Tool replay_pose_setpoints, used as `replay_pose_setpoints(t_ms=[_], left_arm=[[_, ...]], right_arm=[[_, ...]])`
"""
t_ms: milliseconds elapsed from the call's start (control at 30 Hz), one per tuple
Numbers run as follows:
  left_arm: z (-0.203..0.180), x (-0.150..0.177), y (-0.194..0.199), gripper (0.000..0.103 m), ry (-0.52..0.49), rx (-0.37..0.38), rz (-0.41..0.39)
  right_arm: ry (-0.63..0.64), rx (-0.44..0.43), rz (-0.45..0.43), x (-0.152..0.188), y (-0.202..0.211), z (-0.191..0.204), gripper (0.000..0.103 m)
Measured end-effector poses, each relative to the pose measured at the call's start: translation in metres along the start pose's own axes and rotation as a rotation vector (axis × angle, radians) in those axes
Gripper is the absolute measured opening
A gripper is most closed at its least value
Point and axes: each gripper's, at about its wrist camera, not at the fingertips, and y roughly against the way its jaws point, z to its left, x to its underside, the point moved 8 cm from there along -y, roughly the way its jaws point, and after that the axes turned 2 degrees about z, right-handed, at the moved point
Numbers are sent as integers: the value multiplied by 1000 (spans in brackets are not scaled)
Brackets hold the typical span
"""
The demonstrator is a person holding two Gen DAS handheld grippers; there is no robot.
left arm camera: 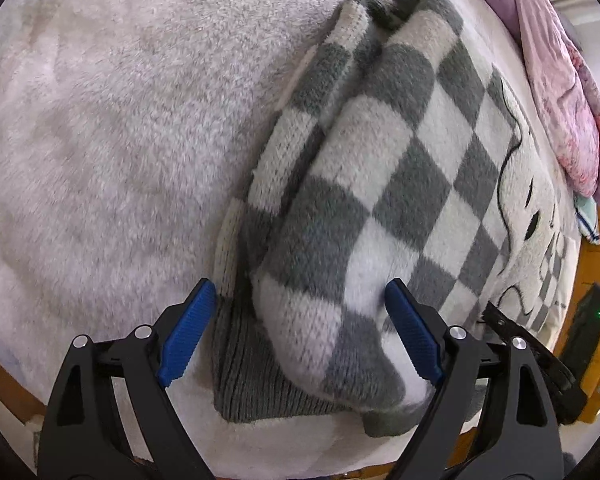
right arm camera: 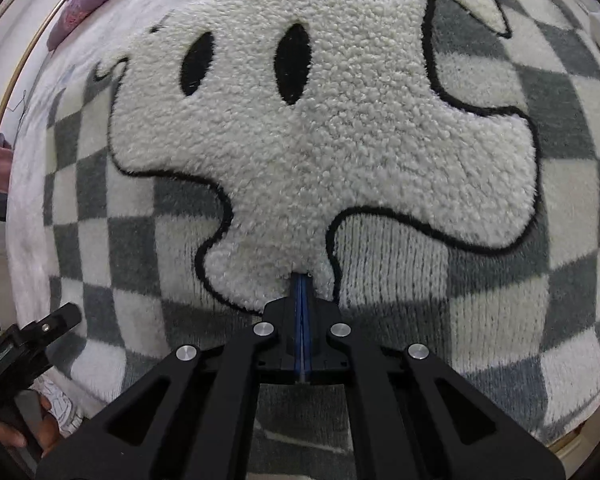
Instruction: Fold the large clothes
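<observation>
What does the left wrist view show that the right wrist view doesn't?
Only the left wrist view shows the folded sleeve with its grey ribbed cuff, lying between the open blue fingers of the left hand-held gripper, plus bare pale fleece blanket beside the sweater. Only the right wrist view shows the fluffy white ghost patch close up, with both black eyes, and the shut right hand-held gripper over its lower edge. Both show the grey-and-white checkered sweater and purple bedding at the frame edge.
</observation>
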Motion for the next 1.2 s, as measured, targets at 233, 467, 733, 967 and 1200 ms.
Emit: replay_pose_setpoints(t_ms=[233, 467, 733, 967, 1200], left_arm=[[-9, 32, -12, 89, 10, -21, -12], [3, 55, -25, 89, 60, 37, -14], [17, 62, -29, 89, 38, 85, 16], [30, 44, -39, 89, 31, 118, 41], [22, 30, -33, 55, -57, 112, 64]], right_arm=[[11, -34, 78, 41, -12, -4, 0], [37, -19, 70, 55, 0, 1, 0], [29, 22, 36, 96, 8, 3, 0], [28, 5, 9, 101, -9, 8, 0], [39, -9, -25, 99, 18, -28, 0]])
